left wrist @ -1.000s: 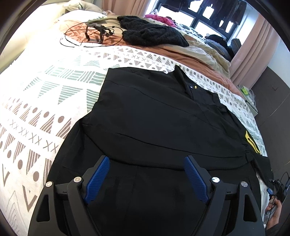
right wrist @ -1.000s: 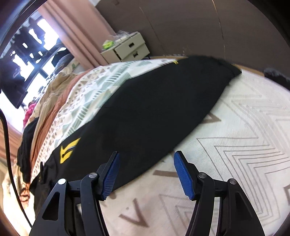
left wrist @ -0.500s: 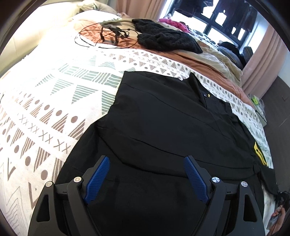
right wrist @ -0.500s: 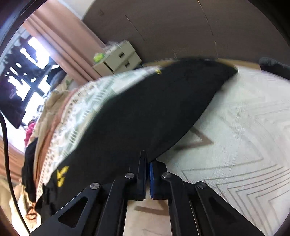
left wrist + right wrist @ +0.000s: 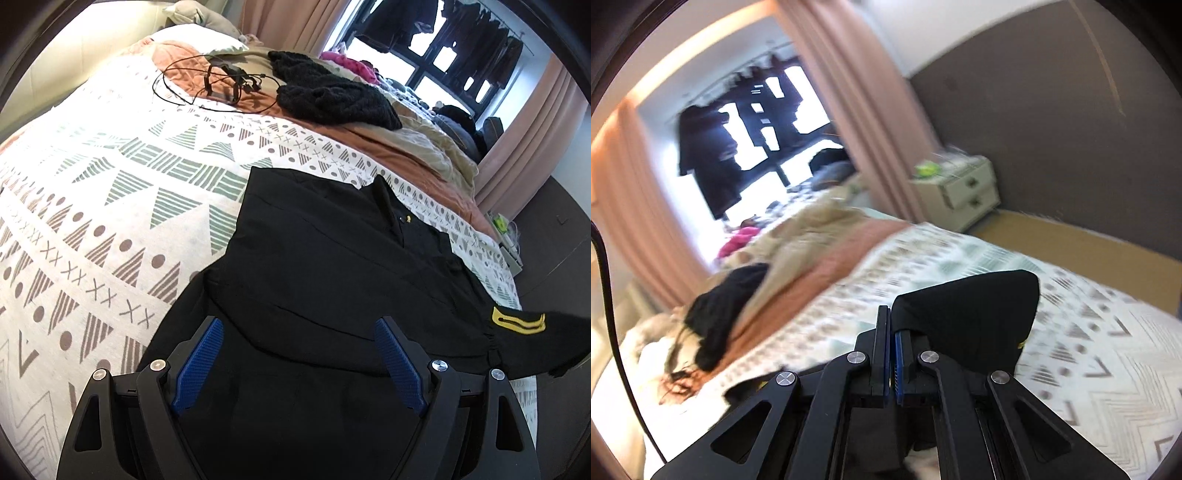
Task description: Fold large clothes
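A large black garment (image 5: pixel 325 266) lies spread on the patterned bedspread (image 5: pixel 110 206), partly folded, with a small gold button near its collar. Its sleeve with a yellow emblem (image 5: pixel 517 321) is raised off the bed at the right of the left wrist view. My left gripper (image 5: pixel 299 350) hovers open just above the garment's near part, nothing between its blue pads. My right gripper (image 5: pixel 892 332) is shut on the black sleeve (image 5: pixel 975 310), which drapes up and to the right of the closed fingers, well above the bed.
A black knit garment (image 5: pixel 332 96) and a tangle of black cable (image 5: pixel 218 81) lie at the far end of the bed on tan and rust bedding. A white nightstand (image 5: pixel 964 188) stands by the dark wall. Pink curtains frame a window with hanging clothes.
My right gripper closed on the edge of the black sleeve and lifted it high off the bed, tilting upward. The left gripper drifted slightly and stayed open.
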{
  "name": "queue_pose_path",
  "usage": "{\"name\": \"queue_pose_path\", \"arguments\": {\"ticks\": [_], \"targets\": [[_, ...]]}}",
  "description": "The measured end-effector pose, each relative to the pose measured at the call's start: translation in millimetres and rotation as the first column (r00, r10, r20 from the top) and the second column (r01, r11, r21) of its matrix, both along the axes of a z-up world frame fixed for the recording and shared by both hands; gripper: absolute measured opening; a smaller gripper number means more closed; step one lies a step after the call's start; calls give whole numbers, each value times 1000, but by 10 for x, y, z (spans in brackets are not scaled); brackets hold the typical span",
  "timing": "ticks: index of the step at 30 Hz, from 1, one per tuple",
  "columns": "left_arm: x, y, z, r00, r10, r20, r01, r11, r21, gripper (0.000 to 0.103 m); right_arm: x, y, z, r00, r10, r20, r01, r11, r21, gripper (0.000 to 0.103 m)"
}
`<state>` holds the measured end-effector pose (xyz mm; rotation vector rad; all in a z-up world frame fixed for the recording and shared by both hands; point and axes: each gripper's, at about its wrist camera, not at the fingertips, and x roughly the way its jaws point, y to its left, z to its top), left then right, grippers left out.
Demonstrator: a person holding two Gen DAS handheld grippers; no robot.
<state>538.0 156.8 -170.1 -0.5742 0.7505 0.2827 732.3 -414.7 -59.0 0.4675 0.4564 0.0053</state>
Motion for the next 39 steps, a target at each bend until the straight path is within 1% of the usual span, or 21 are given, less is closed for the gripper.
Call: {"name": "queue_pose_path", "arguments": {"ticks": [4,7,10,14,17,21,24,28,29,30,31,32,33,34,36,37,39], "targets": [[-34,57,40,1000,4,12,-4,1000,-2,85,-31,601,344,995,90,45,-89,996,-27,3],[-64,108,57,1000,0,23,1,1000,-20,85,-62,983,461,987,147,58,-146,989,-30,3],[-84,154,70,1000,6,29,-5,1000,-28,85,-62,1361,524,976,208,61,-206,978,-37,3],[-109,224,75,999,21,32,-20,999,-44,85,-64,1813,496,960,276,48,-276,961,-16,3],[-129,268,68,999,30,35,-28,998,-54,85,-54,2155,399,945,325,38,-325,946,-12,3],[-141,300,67,999,32,38,-30,998,-62,85,-37,2507,94,926,376,8,-376,926,22,3],[-137,305,67,999,30,40,-28,997,-68,85,-27,2750,-223,914,404,-27,-403,914,40,3],[-134,297,74,999,26,41,-23,998,-66,85,-70,3099,-737,886,453,-103,-450,891,54,4],[-135,296,77,999,24,42,-22,998,-65,85,-68,3190,-861,874,468,-134,-464,884,59,7],[-137,297,78,999,24,43,-21,998,-64,85,-59,3273,-1021,851,495,-177,-490,868,76,7],[-139,300,80,999,25,44,-22,998,-64,85,-62,3397,-1230,812,531,-241,-524,846,100,18],[-143,304,82,999,26,45,-23,998,-64,85,-78,3486,-1368,779,561,-278,-551,826,123,39],[-145,309,83,999,27,45,-24,998,-66,85,-117,3556,-1541,738,596,-317,-579,800,157,48],[-148,313,81,999,28,45,-25,997,-68,85,-182,3590,-1682,710,620,-336,-595,782,185,59],[-154,321,79,999,31,44,-28,997,-71,85,-323,3583,-1844,684,639,-353,-612,765,200,61],[-154,320,76,999,31,44,-28,997,-71,85,-407,3543,-1937,671,643,-370,-617,760,203,64],[-163,315,78,999,32,44,-29,997,-71,85,-510,3427,-2055,659,638,-398,-608,764,216,66]]}}
